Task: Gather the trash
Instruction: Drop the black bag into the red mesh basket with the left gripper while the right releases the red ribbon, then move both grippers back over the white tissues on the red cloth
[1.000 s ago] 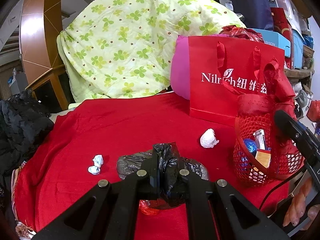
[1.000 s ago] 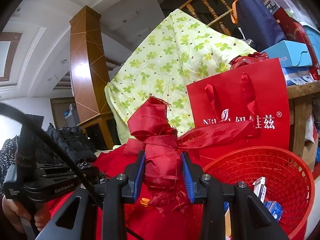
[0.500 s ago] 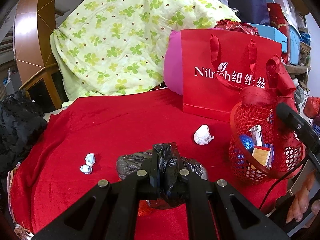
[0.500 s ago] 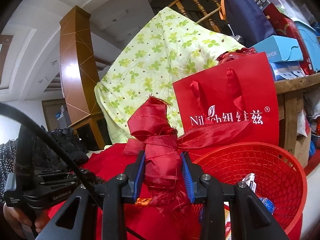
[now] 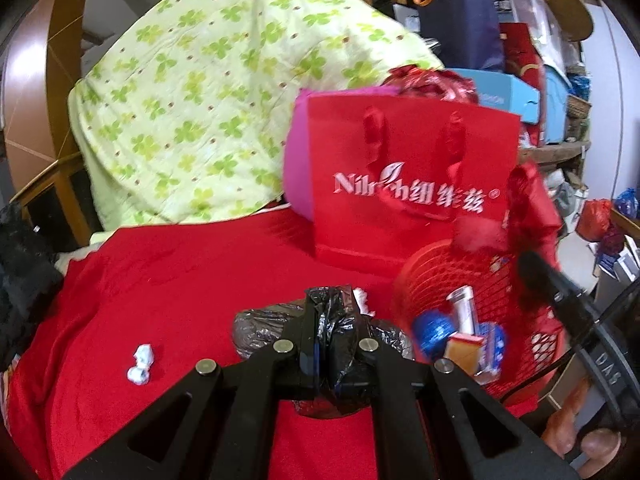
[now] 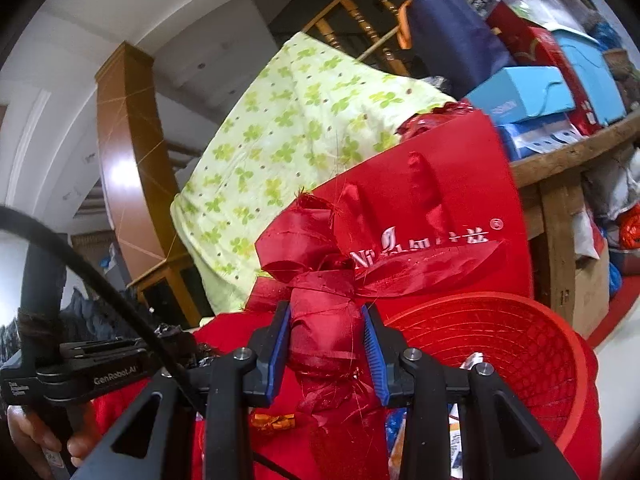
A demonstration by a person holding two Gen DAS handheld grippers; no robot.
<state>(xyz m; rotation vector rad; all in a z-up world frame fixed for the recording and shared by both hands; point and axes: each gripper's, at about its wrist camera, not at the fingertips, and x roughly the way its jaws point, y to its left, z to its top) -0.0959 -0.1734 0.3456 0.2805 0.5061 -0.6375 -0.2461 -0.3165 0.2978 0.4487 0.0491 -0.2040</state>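
Observation:
My left gripper [image 5: 334,332] is shut on a crumpled black plastic bag [image 5: 336,360], held just above the red cloth [image 5: 180,280]. A red mesh basket [image 5: 424,272] sits tilted close on the right, with a blue ball and small boxes inside. My right gripper [image 6: 326,320] is shut on the basket's ribbon-wrapped handle [image 6: 320,340], and the basket's rim [image 6: 520,308] lies to its right. One white paper wad [image 5: 141,364] lies on the cloth at the left. Another paper wad [image 5: 362,300] peeks out behind the bag.
A red gift bag [image 5: 404,176] stands behind the basket, with a pink cushion [image 5: 298,172] and a green clover quilt [image 5: 224,92] beyond. Black clothing [image 5: 20,280] lies at the left edge. A wooden shelf [image 6: 560,160] holds stacked boxes at the right.
My left gripper has carried the black bag to the right, toward the basket, and now covers the nearer paper wad. The right gripper has rolled, tilting the basket.

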